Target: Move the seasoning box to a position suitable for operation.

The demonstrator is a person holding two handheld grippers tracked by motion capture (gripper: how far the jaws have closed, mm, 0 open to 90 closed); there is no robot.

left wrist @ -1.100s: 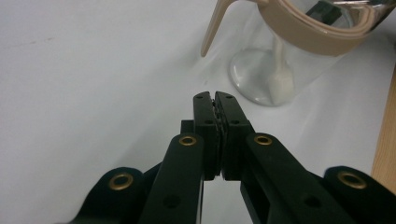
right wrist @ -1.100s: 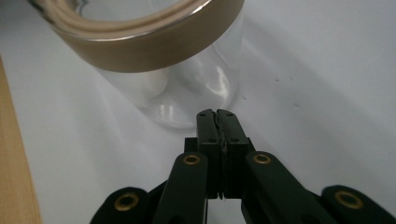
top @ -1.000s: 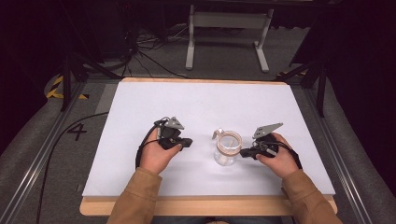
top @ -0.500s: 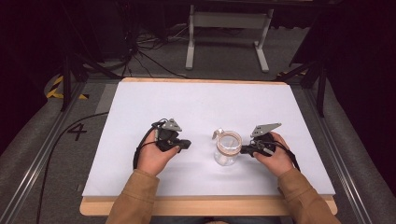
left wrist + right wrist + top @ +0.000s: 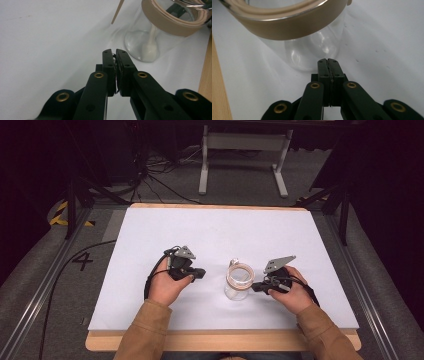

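- From above I can read one mark: a black "4" [image 5: 82,261] on the grey floor left of my table [image 5: 150,230].
- I can read no lettering on the table's white top, and none along either pair of my tongs.

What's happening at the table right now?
A person sits at a white table with a handheld gripper in each hand. A clear glass jar with a tan band round its rim stands between them, with what looks like a wooden stick inside. The left gripper rests apart from the jar, fingers shut on nothing. The right gripper points at the jar from close by, fingers also shut, nothing held.
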